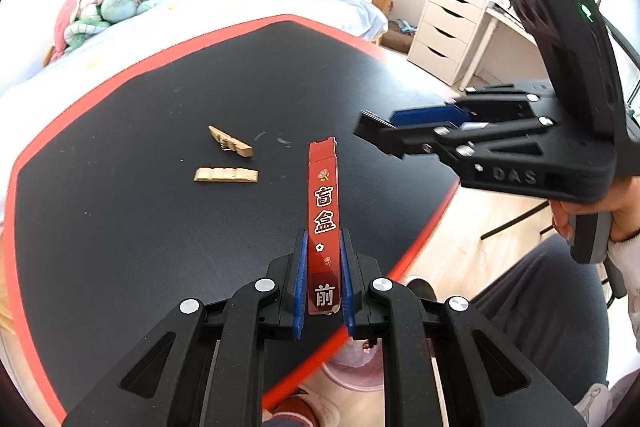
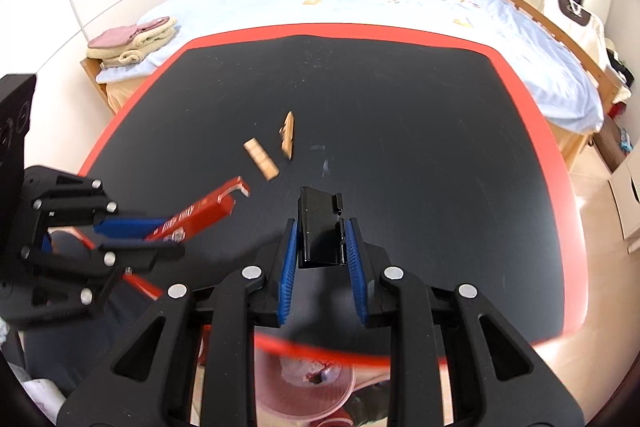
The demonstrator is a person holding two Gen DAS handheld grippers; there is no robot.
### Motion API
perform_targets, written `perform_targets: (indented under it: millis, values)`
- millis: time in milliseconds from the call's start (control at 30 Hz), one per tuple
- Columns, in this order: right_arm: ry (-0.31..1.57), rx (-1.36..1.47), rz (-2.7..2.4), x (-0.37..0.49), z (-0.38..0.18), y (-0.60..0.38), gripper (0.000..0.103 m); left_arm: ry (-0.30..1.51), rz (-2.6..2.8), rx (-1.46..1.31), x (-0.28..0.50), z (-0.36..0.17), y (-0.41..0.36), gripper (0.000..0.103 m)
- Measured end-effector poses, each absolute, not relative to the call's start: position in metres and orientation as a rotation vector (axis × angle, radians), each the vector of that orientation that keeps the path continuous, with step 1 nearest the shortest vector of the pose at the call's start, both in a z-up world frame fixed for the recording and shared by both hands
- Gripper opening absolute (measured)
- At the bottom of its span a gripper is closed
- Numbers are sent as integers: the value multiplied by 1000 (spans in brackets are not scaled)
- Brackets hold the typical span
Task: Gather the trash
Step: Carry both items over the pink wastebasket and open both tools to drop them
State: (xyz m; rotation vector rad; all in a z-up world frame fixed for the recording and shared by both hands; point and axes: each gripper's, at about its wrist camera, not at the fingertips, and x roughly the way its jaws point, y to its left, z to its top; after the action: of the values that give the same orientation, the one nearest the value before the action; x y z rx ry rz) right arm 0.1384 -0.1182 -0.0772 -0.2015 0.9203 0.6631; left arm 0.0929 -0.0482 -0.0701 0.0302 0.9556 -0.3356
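1. Your left gripper (image 1: pixel 323 291) is clamped on the long red cardboard box with gold characters (image 1: pixel 325 219), gripping it near its rear end, so most of the box juts forward over the black table with the red border (image 1: pixel 120 227). That long overhang could let it pivot or slip out if you swing fast
2. Your right gripper (image 2: pixel 322 245) is closed on the small glossy black plastic clip-like piece (image 2: pixel 320 231), held by its sides between the blue pads (image 2: pixel 289 255). It looks smooth, so it could squirt out if your squeeze eases
3. Below the table's near edge sits a pink round bin (image 2: pixel 312 383), partly hidden by both grippers. I judge it the drop target; releasing too early could land either item on the table rim or the floor
4. The 2 grippers are near each other over the near edge, so they could knock together as you lower them
5. The 2 tan wooden clothespin halves (image 1: pixel 226 175) lie just beside each other mid-table, apart from both grippers; one (image 1: pixel 230 143) carries a metal spring and may roll when pinched
6. Count: 1 red box, 1 black piece, 2 wooden halves, 1 bin, 2 grippers
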Motion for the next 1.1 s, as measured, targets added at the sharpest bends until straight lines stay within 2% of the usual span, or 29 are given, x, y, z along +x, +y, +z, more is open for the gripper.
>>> perform_targets:
  millis: [300, 600, 1100]
  values:
    - [912, -178, 642, 63, -66, -151, 24, 957, -376, 56, 55, -62, -70, 14]
    - [956, -155, 629, 4, -78, -178, 24, 995, -425, 62, 24, -74, -92, 15]
    - [994, -131, 637, -13, -92, -181, 24, 1030, -470, 65, 7, -86, -103, 15]
